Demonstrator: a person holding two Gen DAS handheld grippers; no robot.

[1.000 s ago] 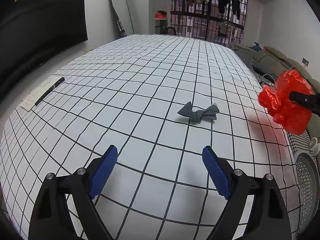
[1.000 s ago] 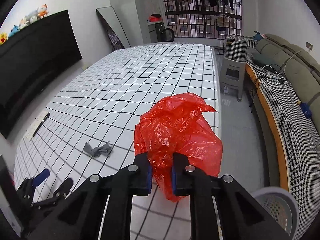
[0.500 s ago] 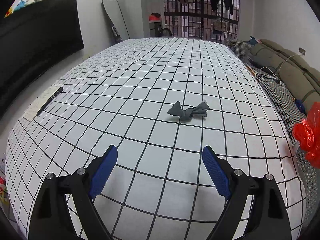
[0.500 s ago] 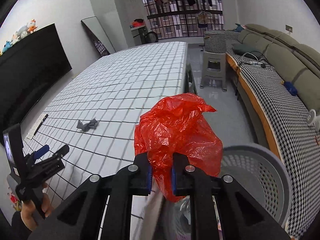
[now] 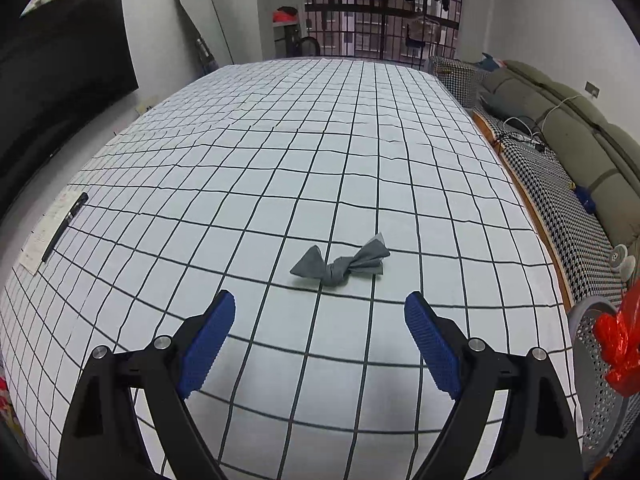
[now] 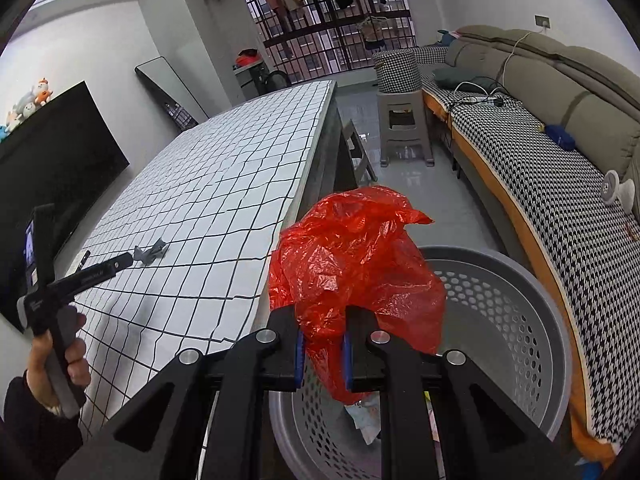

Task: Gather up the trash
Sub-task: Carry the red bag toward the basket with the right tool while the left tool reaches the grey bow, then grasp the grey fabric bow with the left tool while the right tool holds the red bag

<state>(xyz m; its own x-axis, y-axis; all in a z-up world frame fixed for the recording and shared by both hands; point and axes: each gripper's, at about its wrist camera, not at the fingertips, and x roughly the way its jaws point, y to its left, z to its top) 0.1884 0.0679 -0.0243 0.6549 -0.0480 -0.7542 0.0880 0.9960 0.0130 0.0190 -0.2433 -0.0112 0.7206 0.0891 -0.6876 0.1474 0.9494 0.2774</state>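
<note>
My right gripper [image 6: 323,354] is shut on a crumpled red plastic bag [image 6: 356,264] and holds it over the grey perforated basket [image 6: 516,320] beside the table. The bag also shows at the right edge of the left wrist view [image 5: 618,344], above the basket [image 5: 588,360]. A twisted grey scrap [image 5: 342,266] lies on the checked tablecloth [image 5: 280,168], just ahead of my open, empty left gripper [image 5: 320,320]. The right wrist view shows the scrap [image 6: 151,253] next to the left gripper [image 6: 120,261].
The basket holds some paper trash [image 6: 366,416]. A paper sheet with a black pen [image 5: 60,226] lies at the table's left edge. A sofa [image 6: 560,128] and a grey stool [image 6: 404,124] stand to the right. A dark TV [image 5: 52,80] hangs on the left wall.
My right gripper has carried the red bag off the table to the right and over the basket. My left gripper has moved closer to the grey scrap.
</note>
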